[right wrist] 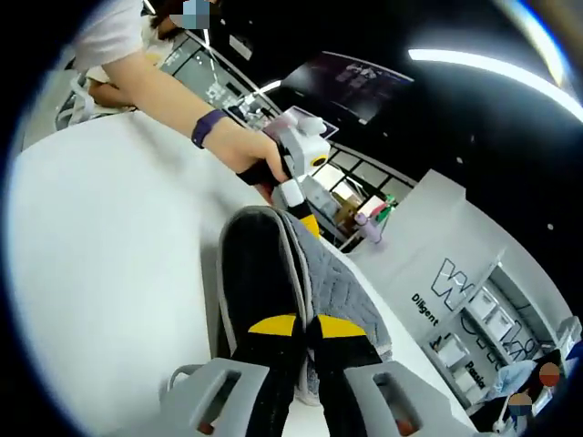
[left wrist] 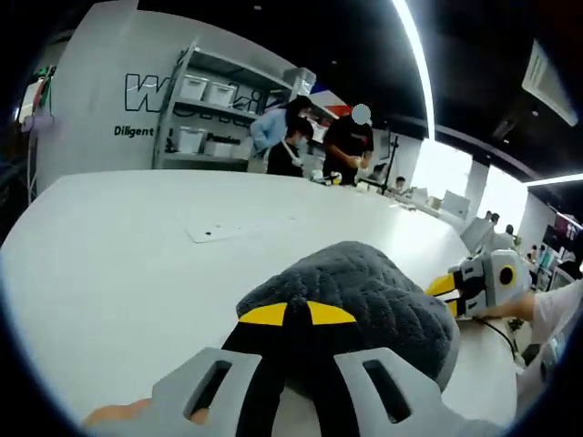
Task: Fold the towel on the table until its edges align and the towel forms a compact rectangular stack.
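Observation:
A grey quilted towel (left wrist: 364,291) is bunched up on the white table (left wrist: 137,255). My left gripper (left wrist: 296,314) is shut on its near edge, the yellow pads pressed together over the cloth. From the right, my right gripper (left wrist: 446,296) meets the towel's far side. In the right gripper view the towel (right wrist: 342,282) runs away from me with its dark side on the left, and my right gripper (right wrist: 307,326) is shut on its end. A hand with a purple wristband holds the left gripper (right wrist: 308,223) at the towel's other end above the table (right wrist: 109,255).
A small flat white sheet (left wrist: 219,232) lies on the table beyond the towel. Shelves with white bins (left wrist: 205,100) stand against the far wall. People (left wrist: 291,137) stand at the table's far side. Small items (right wrist: 369,223) sit near the table's edge.

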